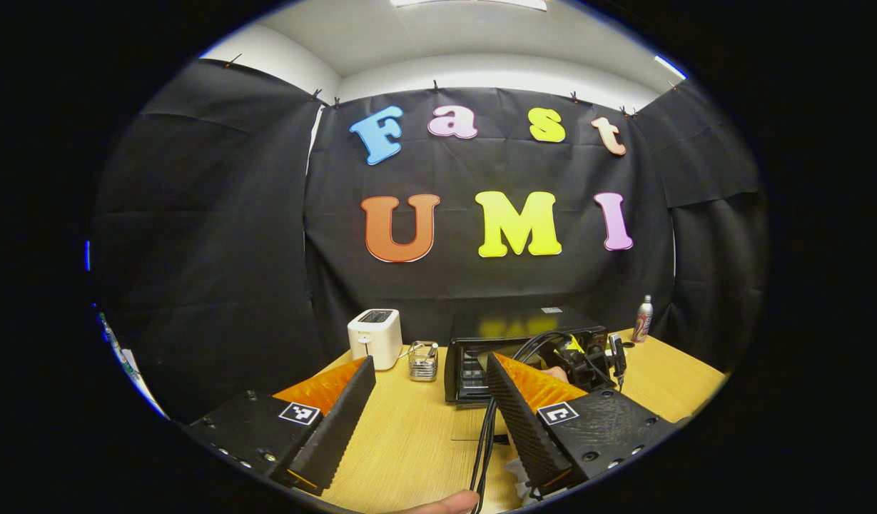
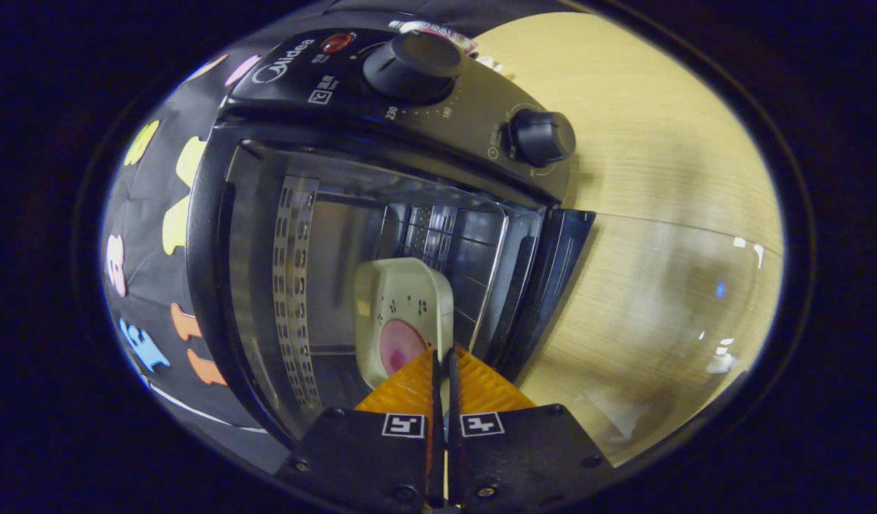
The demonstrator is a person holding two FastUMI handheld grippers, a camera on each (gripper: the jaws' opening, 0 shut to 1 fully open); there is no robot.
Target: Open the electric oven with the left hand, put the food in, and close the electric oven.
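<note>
Nearest in the right gripper view, at bottom centre, our right gripper [image 2: 442,357] has its fingers pressed nearly together on the near rim of a dish [image 2: 402,314]. Just past the tips, the dish sits inside the oven [image 2: 381,214], mid-frame, with a pink piece of food [image 2: 399,346] in its hollow. We think the fingers pinch the rim, though the contact itself is hidden under the tips. Beyond, the glass door [image 2: 659,307] lies open and flat over the table [image 2: 659,128] at the right of the frame, and two knobs [image 2: 413,64] run along the oven's top edge in the picture.

In the left gripper view, our left gripper [image 1: 431,371] fills the bottom with fingers wide apart and nothing between them. A cable [image 1: 484,442] trails at lower centre. Farther off at centre-right stands the oven, with the other gripper reaching into it. A toaster [image 1: 374,337] and a small wire rack [image 1: 424,360] sit to its left, and a bottle [image 1: 644,319] stands at far right.

We judge the food to be going in now. To do it well, we should keep the dish level, set it well back on the rack, release only once it rests, and draw straight out. Then the left gripper must lift the door shut.
</note>
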